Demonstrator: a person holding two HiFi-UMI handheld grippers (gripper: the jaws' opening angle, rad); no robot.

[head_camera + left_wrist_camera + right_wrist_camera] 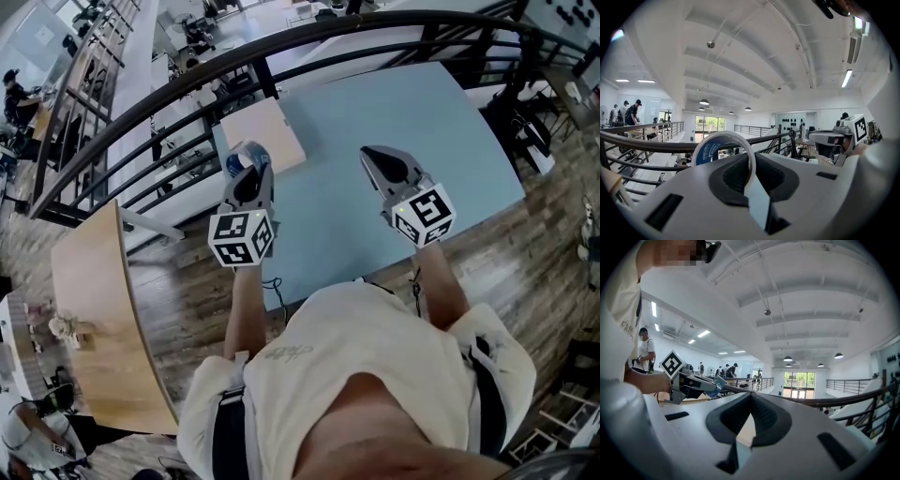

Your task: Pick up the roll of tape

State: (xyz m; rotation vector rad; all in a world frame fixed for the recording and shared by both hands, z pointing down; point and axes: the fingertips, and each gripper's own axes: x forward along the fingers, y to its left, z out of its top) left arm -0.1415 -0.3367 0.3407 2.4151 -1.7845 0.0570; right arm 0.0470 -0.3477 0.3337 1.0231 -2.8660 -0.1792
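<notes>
**Tape roll gripped in the left gripper, above the table**

The person stands at the near edge of a pale blue table point(422, 112), a gripper in each hand, both pointing away toward the dark railing point(309, 42) on the far side. The left gripper point(247, 171) is clamped on the roll of tape point(241, 159) — the jaws pinch its white band from either side. The roll stands on edge, its blue printed face turned to the left. It is off the table, over the left part and just near of a tan board point(264, 131) lying flat there.

The right gripper point(369, 154) is level with the left and well apart from it, over the middle of the table. Its jaws are together — the tips meet with nothing between them.

A curved wooden tabletop point(94, 319) stands off to the left.
</notes>
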